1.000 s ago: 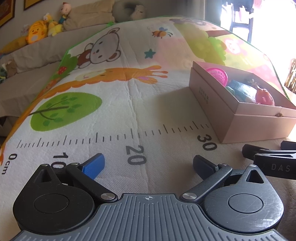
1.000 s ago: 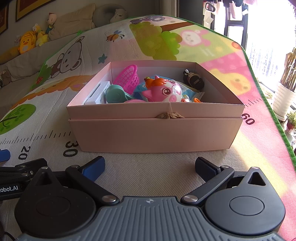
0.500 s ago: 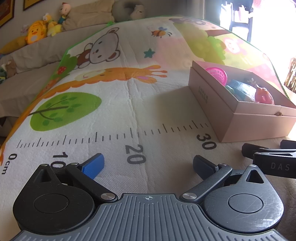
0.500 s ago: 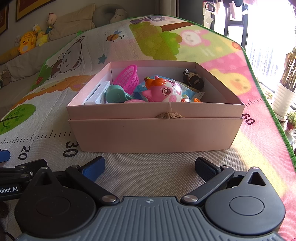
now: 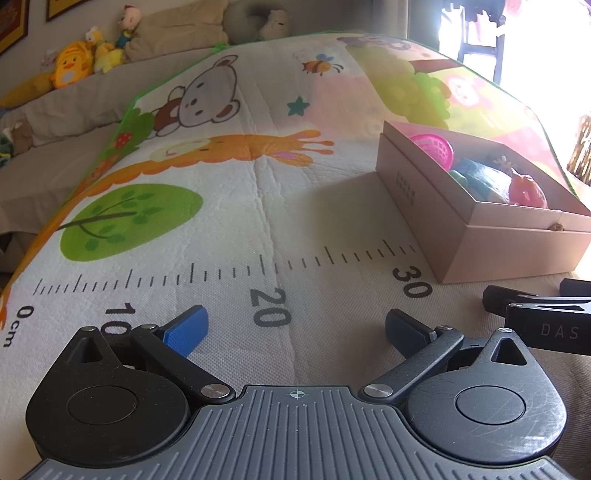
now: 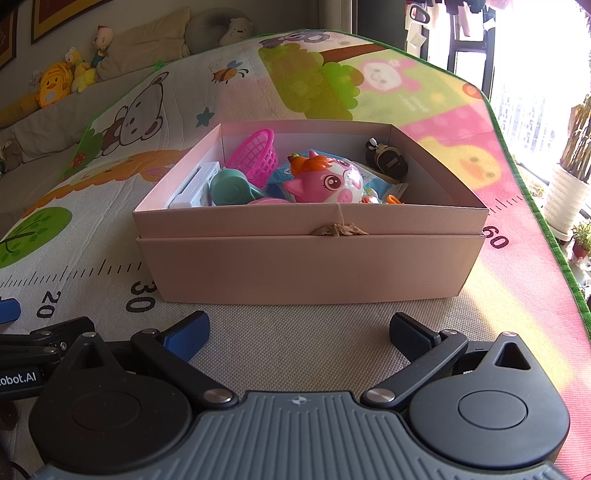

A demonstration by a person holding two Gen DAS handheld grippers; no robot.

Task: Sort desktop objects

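Both my grippers are wide open and empty, left gripper (image 5: 295, 326) and right gripper (image 6: 299, 330). The pink box (image 6: 310, 266) of toys sits just ahead of the right one. Honestly, my worry is nudging that box wall going in, or snagging the pink basket (image 6: 255, 157).

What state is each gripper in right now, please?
Left gripper: open, holding nothing, over the play mat.
Right gripper: open, holding nothing, facing the pink box.

Room: cartoon-print play mat (image 5: 229, 206) with printed ruler; beige sofa (image 5: 74, 99) lined with plush toys (image 6: 55, 83); framed pictures (image 6: 59, 14) above; bright window (image 6: 535, 74); potted plants (image 6: 569, 192) right.
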